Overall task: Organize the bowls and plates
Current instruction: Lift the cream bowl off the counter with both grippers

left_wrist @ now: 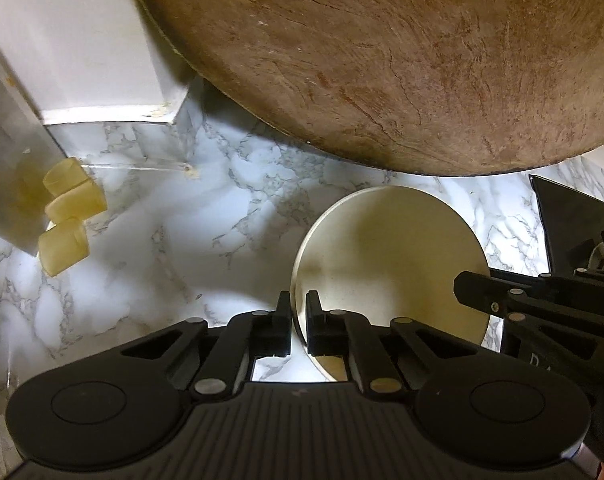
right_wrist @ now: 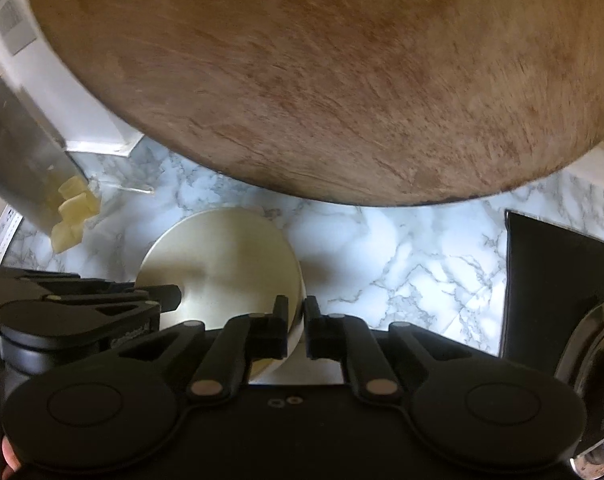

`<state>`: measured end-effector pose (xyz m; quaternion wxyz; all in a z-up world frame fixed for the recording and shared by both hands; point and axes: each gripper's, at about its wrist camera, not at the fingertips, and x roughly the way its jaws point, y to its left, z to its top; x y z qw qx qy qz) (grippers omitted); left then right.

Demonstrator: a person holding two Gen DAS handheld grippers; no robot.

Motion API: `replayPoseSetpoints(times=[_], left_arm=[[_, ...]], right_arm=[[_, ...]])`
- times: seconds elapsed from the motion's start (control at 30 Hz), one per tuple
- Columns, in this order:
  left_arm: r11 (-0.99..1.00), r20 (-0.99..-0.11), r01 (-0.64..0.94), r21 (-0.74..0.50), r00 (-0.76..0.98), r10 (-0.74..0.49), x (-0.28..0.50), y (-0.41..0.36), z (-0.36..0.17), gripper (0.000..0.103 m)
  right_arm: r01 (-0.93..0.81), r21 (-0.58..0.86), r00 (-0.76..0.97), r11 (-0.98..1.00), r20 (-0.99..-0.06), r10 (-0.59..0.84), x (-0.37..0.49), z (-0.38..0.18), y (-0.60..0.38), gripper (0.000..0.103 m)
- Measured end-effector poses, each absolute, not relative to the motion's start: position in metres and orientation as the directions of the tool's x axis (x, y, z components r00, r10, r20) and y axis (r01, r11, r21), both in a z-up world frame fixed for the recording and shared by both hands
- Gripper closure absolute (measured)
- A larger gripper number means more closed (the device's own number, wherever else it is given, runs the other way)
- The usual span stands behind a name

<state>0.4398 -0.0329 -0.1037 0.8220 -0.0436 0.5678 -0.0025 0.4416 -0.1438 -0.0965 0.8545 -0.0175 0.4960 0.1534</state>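
Observation:
A cream bowl (left_wrist: 389, 256) sits over the marble countertop (left_wrist: 174, 248), and both grippers hold its rim. My left gripper (left_wrist: 298, 316) is shut on the bowl's left rim. My right gripper (right_wrist: 296, 320) is shut on the bowl's (right_wrist: 222, 260) right rim. The right gripper's finger (left_wrist: 485, 292) shows at the bowl's far side in the left wrist view. The left gripper's finger (right_wrist: 158, 296) shows at the bowl's left in the right wrist view. I cannot tell whether the bowl rests on the counter or is lifted.
A large round wooden board (left_wrist: 401, 60) leans at the back, overhanging the counter. A white box (left_wrist: 74, 48) and several yellowish cylinders (left_wrist: 68, 216) lie at the left. A black appliance (right_wrist: 557, 292) stands at the right on the marble countertop (right_wrist: 421, 256).

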Motion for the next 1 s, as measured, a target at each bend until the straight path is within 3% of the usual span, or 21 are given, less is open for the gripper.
replayPoseSetpoints(times=[0.7, 1.0], left_arm=[[0.996, -0.886, -0.066, -0.054, 0.463, -0.017, 0.342, 0.015, -0.007, 0.097], [0.991, -0.867, -0.122, -0.063, 0.498, 0.006, 0.281, 0.077, 0.033, 0.097]], right_arm=[[-0.381, 0.107, 0.546, 0.919, -0.776, 0.316, 0.353, -0.014, -0.100, 0.095], [-0.466, 0.124, 0.544, 0.876, -0.740, 0.395, 0.295, 0.023, -0.063, 0.094]])
